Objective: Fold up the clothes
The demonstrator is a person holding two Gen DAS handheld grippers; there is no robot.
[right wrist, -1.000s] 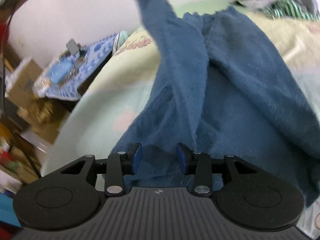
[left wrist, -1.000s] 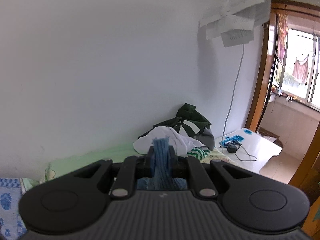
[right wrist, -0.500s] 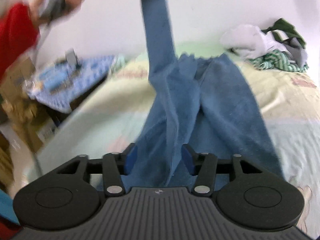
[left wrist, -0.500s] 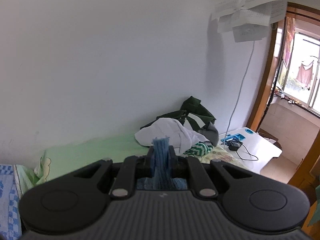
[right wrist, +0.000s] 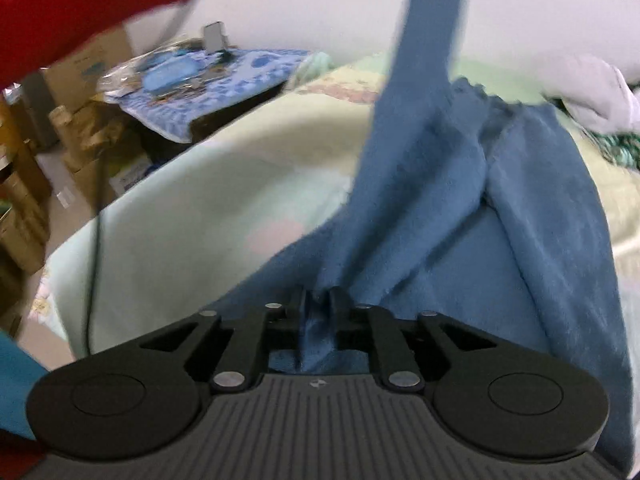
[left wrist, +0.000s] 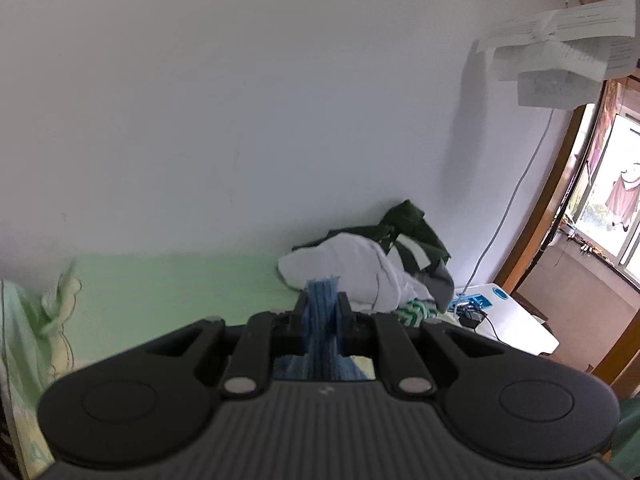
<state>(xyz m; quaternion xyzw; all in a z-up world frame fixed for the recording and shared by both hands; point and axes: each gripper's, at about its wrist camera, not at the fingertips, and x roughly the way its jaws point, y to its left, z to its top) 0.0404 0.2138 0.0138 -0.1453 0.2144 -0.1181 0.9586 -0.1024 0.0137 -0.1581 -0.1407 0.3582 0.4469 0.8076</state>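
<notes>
A blue fleece garment [right wrist: 520,200] lies spread on the pale bed [right wrist: 200,208]. One strip of it rises steeply out of the top of the right wrist view. At the garment's near edge, the jaws of my right gripper [right wrist: 320,300] are closing and pinch a raised fold of the blue cloth. My left gripper [left wrist: 322,306] is held high above the bed, facing the white wall. It is shut on a ribbed blue edge of the garment [left wrist: 322,320], which sticks up between its fingers.
A pile of white, green and grey clothes [left wrist: 372,264] sits against the wall on the green sheet [left wrist: 160,288]. Beyond it is a white side table [left wrist: 516,320] with a charger. A blue patterned table [right wrist: 208,80], cardboard boxes [right wrist: 80,68] and a person's red sleeve [right wrist: 80,8] are at the left.
My right gripper's jaws have narrowed from wide apart onto a fold of the blue cloth, and its view has rolled. My left gripper has sunk and rolled, still holding the blue edge.
</notes>
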